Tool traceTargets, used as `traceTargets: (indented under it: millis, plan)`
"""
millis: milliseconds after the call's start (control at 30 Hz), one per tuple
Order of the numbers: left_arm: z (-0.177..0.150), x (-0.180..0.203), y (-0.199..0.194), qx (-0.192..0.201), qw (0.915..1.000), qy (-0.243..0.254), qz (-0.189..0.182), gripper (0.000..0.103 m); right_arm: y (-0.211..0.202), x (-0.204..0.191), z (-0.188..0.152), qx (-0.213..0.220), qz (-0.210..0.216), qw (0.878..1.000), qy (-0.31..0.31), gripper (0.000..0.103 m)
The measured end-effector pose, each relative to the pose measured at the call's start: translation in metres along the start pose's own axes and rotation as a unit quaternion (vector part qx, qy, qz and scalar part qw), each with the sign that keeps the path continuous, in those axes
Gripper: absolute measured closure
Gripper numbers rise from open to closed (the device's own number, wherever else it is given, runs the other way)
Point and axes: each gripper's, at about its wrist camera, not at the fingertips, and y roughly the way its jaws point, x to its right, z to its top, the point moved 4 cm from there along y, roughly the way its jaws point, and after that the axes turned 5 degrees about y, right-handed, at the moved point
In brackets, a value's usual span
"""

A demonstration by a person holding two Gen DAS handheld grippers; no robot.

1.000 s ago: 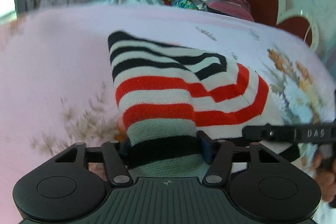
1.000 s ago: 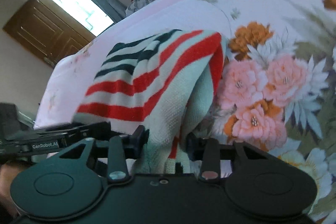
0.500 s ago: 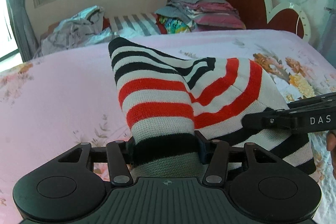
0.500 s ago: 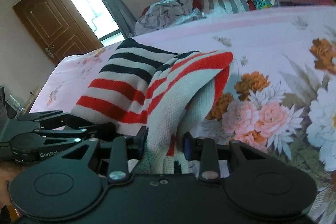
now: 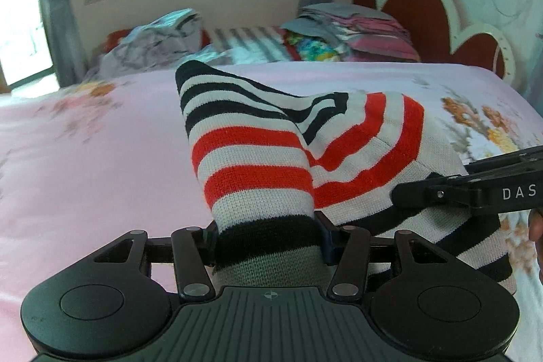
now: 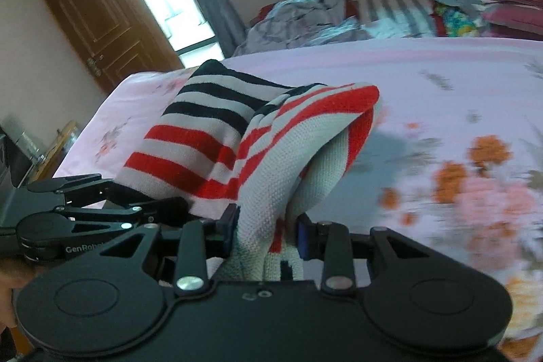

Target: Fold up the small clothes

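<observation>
Knit, striped red/black/white: the small sweater (image 5: pixel 305 158) is pinched in both my grippers, near edge of the pink floral bedspread (image 5: pixel 85 158). Left gripper (image 5: pixel 268 240) is about half open, its pads pressing on a thick bunch of the black-striped hem. Right gripper (image 6: pixel 266 236) is narrower, clamped on a thinner gathered bunch of white knit. Both are real grips, with fabric filling the gap between the pads.

What changed: a second ago the bedspread filled both views and the sweater lay low on it. Now the window and headboard (image 5: pixel 424 9) are in frame, so I've lifted and pulled both held points up and toward me. The near end is off the bed; the far end, the black-and-white striped part, looks to be resting on the bedspread, though I can't see the contact. The left jaws closed slightly over that second, then held. The right ones are steady.

What it means: the sweater is tented, folded over on itself along the red stripes, not flat. My read is that this is mid-fold, carrying the near edge so it can be laid over the far part. The fold is not finished.

Risk: uneven bunching on the right side could drop a crooked crease.

Loose clothes heap (image 5: pixel 152 39) and folded stack (image 5: pixel 356 33) sit well apart at the far side.
</observation>
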Motion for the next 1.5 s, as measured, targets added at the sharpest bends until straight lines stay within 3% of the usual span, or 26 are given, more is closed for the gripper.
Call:
traceTargets:
  millis: [200,367,467,567,600,667,833,867,933,967,1000,1067,1133,1200,1233,1367,1500]
  plan:
    - [-0.046,-0.095,-0.013,-0.023,0.9988,-0.041,0.013,0.051,0.061,-0.077,-0.016,-0.031,0.02,0.999,-0.017,0.071]
    - [-0.068,-0.148,-0.014,-0.034,0.9984,-0.045,0.012,0.051,0.098,-0.122,-0.024,-0.041,0.029,0.999,-0.02,0.071]
    - [-0.08,-0.167,-0.002,-0.038,0.998,-0.05,-0.004,0.046,0.115,-0.124,-0.028,-0.044,0.019,0.999,-0.006,0.071]
    - [-0.093,-0.181,0.015,-0.035,0.9964,-0.074,-0.024,0.017,0.131,-0.107,-0.043,-0.057,-0.007,0.998,0.023,0.07]
    - [-0.097,-0.185,0.02,-0.036,0.9953,-0.084,-0.032,0.013,0.132,-0.099,-0.047,-0.059,0.0,0.997,0.046,0.07]
    - [-0.102,-0.192,0.022,-0.034,0.9933,-0.1,-0.047,0.012,0.13,-0.093,-0.05,-0.057,0.01,0.995,0.08,0.07]
    - [-0.104,-0.21,0.004,-0.023,0.9916,-0.111,-0.063,0.012,0.124,-0.103,-0.047,-0.056,-0.007,0.996,0.068,0.068]
    - [-0.102,-0.214,-0.004,-0.012,0.9922,-0.111,-0.056,0.013,0.118,-0.104,-0.045,-0.052,-0.014,0.996,0.065,0.066]
    - [-0.096,-0.224,-0.02,0.012,0.9936,-0.104,-0.041,0.043,0.102,-0.107,-0.04,-0.024,-0.041,0.998,0.052,0.064]
    - [-0.092,-0.229,-0.023,0.016,0.9933,-0.106,-0.043,0.068,0.096,-0.11,-0.035,-0.007,-0.05,0.998,0.043,0.063]
    - [-0.085,-0.232,-0.021,0.015,0.9927,-0.108,-0.053,0.082,0.09,-0.114,-0.028,0.01,-0.053,0.998,0.039,0.064]
    - [-0.071,-0.225,-0.01,0.011,0.9946,-0.08,-0.066,0.084,0.09,-0.122,-0.014,0.03,-0.044,0.998,0.034,0.068]
    - [-0.061,-0.213,0.012,-0.006,0.9973,-0.044,-0.058,0.084,0.103,-0.13,-0.004,0.022,-0.054,0.998,0.013,0.072]
    - [-0.063,-0.208,0.03,-0.034,0.9969,-0.041,-0.057,0.084,0.131,-0.133,-0.005,-0.016,-0.106,0.994,-0.029,0.089]
    - [-0.064,-0.206,0.036,-0.035,0.9969,-0.04,-0.058,0.084,0.147,-0.126,-0.01,-0.043,-0.14,0.988,-0.04,0.091]
    - [-0.064,-0.205,0.028,-0.032,0.9974,-0.03,-0.057,0.084,0.144,-0.122,-0.01,-0.033,-0.142,0.989,-0.028,0.091]
    - [-0.08,-0.202,-0.019,-0.003,0.9974,-0.021,-0.069,0.084,0.107,-0.148,-0.024,-0.003,-0.124,0.99,-0.068,0.08]
